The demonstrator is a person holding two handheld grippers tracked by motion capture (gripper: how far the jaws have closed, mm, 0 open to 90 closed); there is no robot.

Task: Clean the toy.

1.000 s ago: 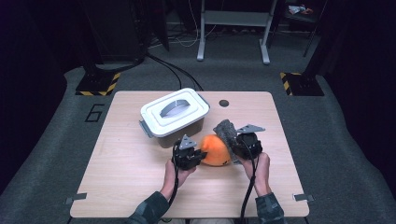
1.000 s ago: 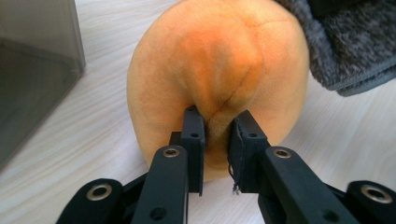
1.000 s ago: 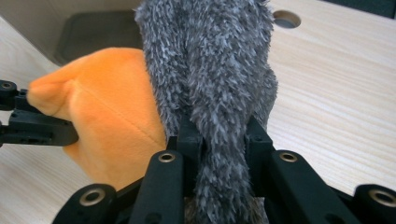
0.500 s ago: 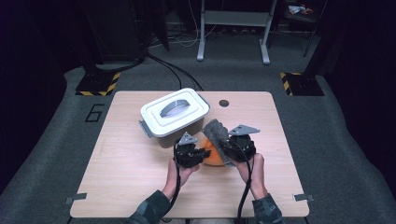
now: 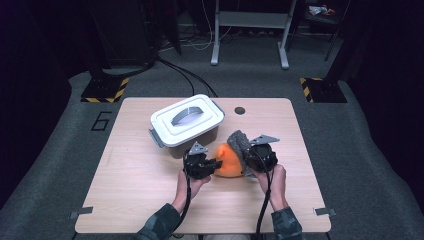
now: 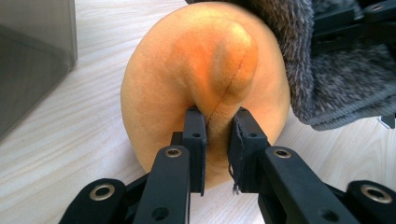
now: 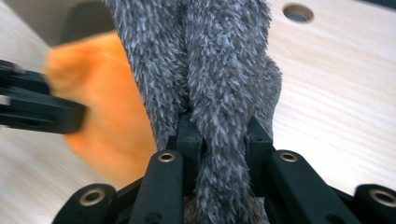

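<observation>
— Where is the orange plush (image 5: 229, 161) right now?

— On the desk (image 5: 130, 180), just in front of the lidded white bin (image 5: 186, 122), between the two grippers; a grey fuzzy cloth (image 5: 239, 143) lies over its right side, touching it.

— And the left gripper (image 6: 216, 122)?

— Its fingers (image 6: 195, 140) stand narrow, pinching a raised fold along the plush's seam; in the high view it sits at the plush's left edge.

— The right gripper (image 7: 224, 126)?

— Its fingers (image 7: 258, 137) are clamped close on a bunch of the grey cloth, whose pile spills over both of them; the plush shows blurred behind on the left; a round hole (image 7: 297, 12) in the desk lies farther off.
</observation>
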